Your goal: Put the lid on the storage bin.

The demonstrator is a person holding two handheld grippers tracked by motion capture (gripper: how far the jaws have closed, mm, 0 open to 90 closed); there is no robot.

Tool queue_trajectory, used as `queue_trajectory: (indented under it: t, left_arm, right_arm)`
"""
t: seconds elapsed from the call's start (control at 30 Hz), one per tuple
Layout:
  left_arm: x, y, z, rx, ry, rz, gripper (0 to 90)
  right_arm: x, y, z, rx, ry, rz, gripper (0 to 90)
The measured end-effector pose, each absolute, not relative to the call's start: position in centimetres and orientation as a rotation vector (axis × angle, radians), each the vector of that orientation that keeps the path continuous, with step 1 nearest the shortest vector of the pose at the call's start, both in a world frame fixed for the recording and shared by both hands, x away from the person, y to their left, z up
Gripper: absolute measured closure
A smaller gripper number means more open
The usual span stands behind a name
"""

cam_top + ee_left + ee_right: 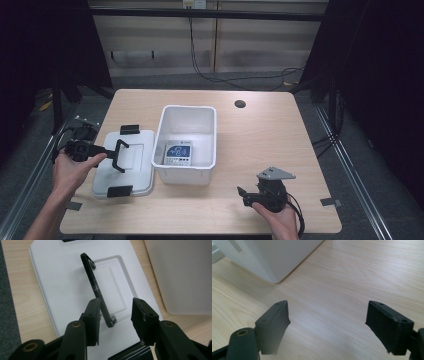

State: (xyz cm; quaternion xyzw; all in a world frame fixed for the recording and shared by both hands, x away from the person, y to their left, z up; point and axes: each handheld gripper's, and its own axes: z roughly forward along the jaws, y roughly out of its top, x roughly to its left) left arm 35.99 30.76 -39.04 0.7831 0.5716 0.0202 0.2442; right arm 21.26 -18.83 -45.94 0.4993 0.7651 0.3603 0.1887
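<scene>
Left gripper view puts our left gripper (115, 312) jaws parted astride the lid (62, 285)'s upright handle (96, 287), right gripper (327, 325) gaping idle

Pale wooden table (260, 130) — grey floor (350, 145), cables (225, 75) trailing behind.

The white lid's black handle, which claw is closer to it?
Left. The left claw sits over the lid, its jaws open around the handle; the right claw is past the bin, over bare table.
</scene>
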Motion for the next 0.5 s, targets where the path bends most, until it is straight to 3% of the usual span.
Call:
queue_trajectory:
  t: [0.5]
  left_arm:
    - [39.9, 29.6, -40.5, 2.198, 1.797, -0.01, 65.3]
  right_arm:
    - [21.3, -18.5, -46.2, 1.411, 2.193, 1.027, 18.1]
